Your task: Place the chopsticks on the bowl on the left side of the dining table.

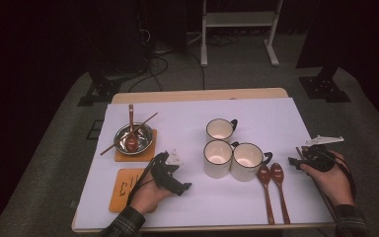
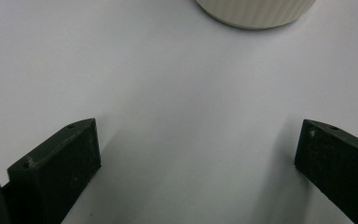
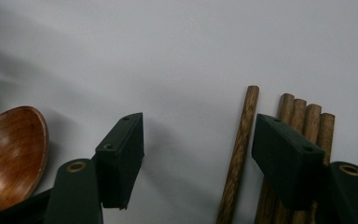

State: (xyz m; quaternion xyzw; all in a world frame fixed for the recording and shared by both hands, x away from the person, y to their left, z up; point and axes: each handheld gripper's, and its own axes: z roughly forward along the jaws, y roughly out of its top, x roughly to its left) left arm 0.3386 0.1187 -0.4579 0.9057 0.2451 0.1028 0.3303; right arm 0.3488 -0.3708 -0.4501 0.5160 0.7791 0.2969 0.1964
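Our right hand-held gripper (image 3: 198, 140) stands wide at the frame's right, one chopstick (image 3: 239, 154) between its jaws untouched; our left hand-held gripper (image 2: 198, 158) gapes empty, lower left of centre.

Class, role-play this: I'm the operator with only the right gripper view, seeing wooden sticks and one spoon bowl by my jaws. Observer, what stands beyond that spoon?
Observer: Three white cups cluster just left of two spoons.
Operator: Where's the other gripper?
Observer: The left gripper, jaws open, sits over bare sheet near the cups.
Operator: Anything farther left?
Observer: A metal bowl on a wooden coaster holds a third spoon.
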